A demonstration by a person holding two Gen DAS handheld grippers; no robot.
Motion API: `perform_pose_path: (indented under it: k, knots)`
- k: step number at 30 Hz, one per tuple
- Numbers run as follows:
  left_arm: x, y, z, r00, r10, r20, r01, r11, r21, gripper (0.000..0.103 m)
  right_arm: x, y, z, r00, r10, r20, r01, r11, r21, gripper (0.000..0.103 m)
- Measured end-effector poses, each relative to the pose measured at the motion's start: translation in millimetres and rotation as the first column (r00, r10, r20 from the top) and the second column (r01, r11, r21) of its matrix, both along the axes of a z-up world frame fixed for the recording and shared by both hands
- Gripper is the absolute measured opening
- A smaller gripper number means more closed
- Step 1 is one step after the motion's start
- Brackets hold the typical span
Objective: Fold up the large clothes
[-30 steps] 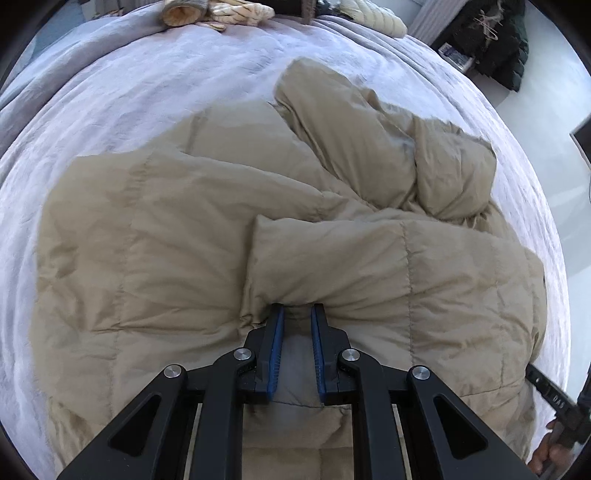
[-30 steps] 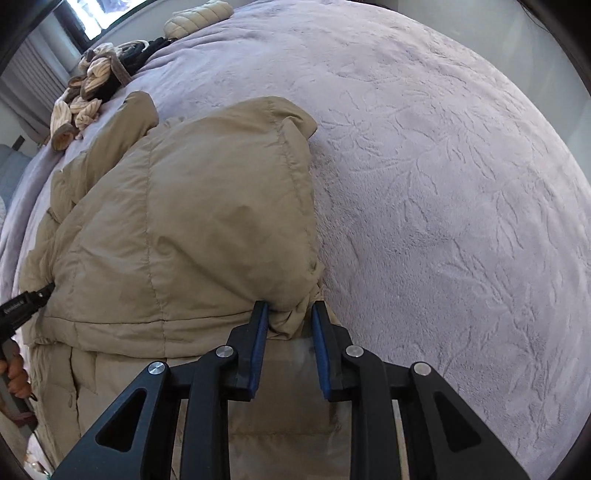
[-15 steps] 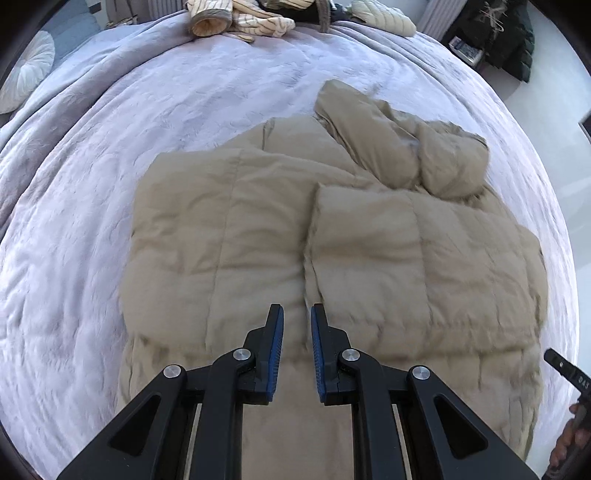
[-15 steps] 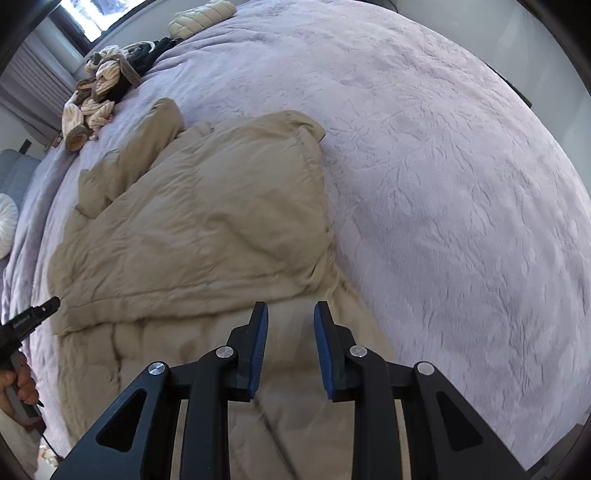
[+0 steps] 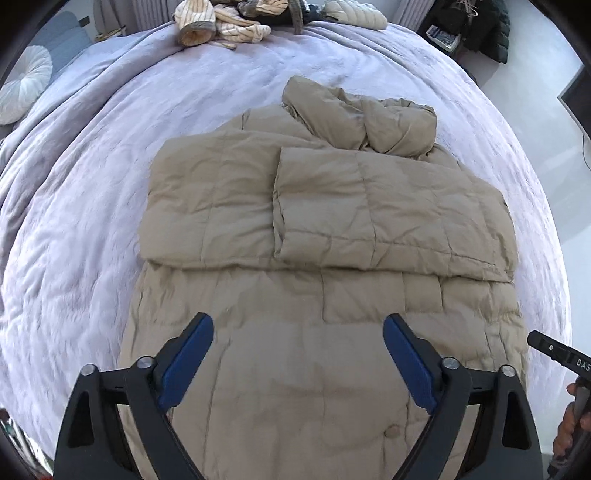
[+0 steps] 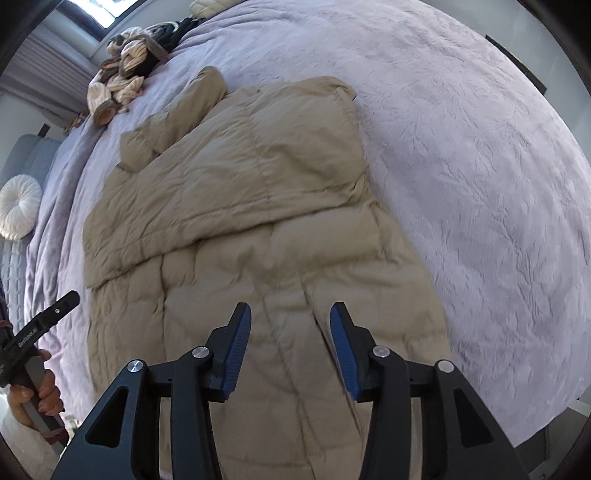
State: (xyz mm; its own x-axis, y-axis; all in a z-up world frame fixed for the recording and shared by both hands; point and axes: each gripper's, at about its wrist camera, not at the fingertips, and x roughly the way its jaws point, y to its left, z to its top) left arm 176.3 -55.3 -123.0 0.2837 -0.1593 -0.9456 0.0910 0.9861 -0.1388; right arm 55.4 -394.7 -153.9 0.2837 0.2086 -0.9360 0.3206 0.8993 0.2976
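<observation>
A tan quilted puffer coat (image 5: 325, 229) lies flat on the lilac bedspread (image 5: 110, 155), both sleeves folded across its chest and the hood bunched at the far end (image 5: 391, 122). My left gripper (image 5: 298, 325) hovers above the coat's lower half, its jaws opening wide with nothing between them. In the right wrist view the same coat (image 6: 236, 177) fills the middle. My right gripper (image 6: 290, 314) hangs over its hem part, jaws opening, nothing between the blue pads. Each view catches the other gripper's tip at its edge, held by a hand (image 6: 40, 391).
A heap of striped and cream clothes (image 5: 221, 26) lies at the bed's far end beside a pale quilted garment (image 5: 354, 13). A round white cushion (image 5: 22, 85) rests far left. Dark coats (image 5: 487, 26) hang at the back right. The bed's edge drops off right (image 6: 554, 417).
Both grippers let go of the folded sleeves and rose back from the coat. The left jaws went from nearly shut to wide; the right jaws widened too. More bed shows.
</observation>
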Motion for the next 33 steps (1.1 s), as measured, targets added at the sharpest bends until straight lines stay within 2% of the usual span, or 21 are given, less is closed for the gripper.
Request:
perform_pose_path:
  k: [3, 4, 6, 8, 16, 21, 24, 29, 33]
  knots:
    - [-11, -1, 6, 1.0, 0.017, 0.008, -0.017, 0.999, 0.027, 0.095, -5, -2, 2, 1.0, 0.006, -0.006, -0.006, 1.0, 0.021, 0.058]
    - [-15, -2, 8, 1.0, 0.026, 0.016, -0.027, 0.999, 0.043, 0.103, -7, -3, 4, 1.0, 0.014, -0.004, -0.014, 1.0, 0.027, 0.059]
    - [-23, -2, 12, 0.999, 0.043, 0.028, -0.045, 0.997, 0.061, 0.103, -10, -4, 7, 1.0, 0.019, -0.003, -0.019, 0.999, 0.035, 0.066]
    - [-31, -3, 14, 0.998, 0.063, 0.027, -0.065, 0.995, 0.07, 0.103, -13, -6, 11, 1.0, 0.025, 0.008, -0.026, 0.998, 0.049, 0.087]
    - [-65, 0, 19, 0.989, 0.145, 0.005, -0.145, 0.982, 0.118, 0.103, -19, -11, 12, 0.998, 0.058, 0.023, -0.06, 0.993, 0.105, 0.087]
    - [-81, 10, 17, 0.987, 0.163, 0.014, -0.163, 0.974, 0.155, 0.103, -26, -6, 14, 0.999, 0.046, 0.029, -0.05, 0.986, 0.159, 0.087]
    - [-91, 22, 9, 0.987, 0.161, -0.015, -0.157, 0.979, 0.133, 0.103, -32, -2, 15, 0.999, 0.025, 0.042, -0.032, 0.984, 0.175, 0.087]
    - [-113, 50, -4, 0.984, 0.168, -0.055, -0.163, 0.983, 0.09, 0.103, -52, 8, 16, 0.995, -0.072, 0.066, 0.059, 0.982, 0.182, 0.087]
    - [-144, 79, -17, 0.981, 0.177, -0.083, -0.171, 0.982, 0.075, 0.103, -71, 13, 9, 0.991, -0.133, 0.017, 0.126, 0.97, 0.208, 0.087]
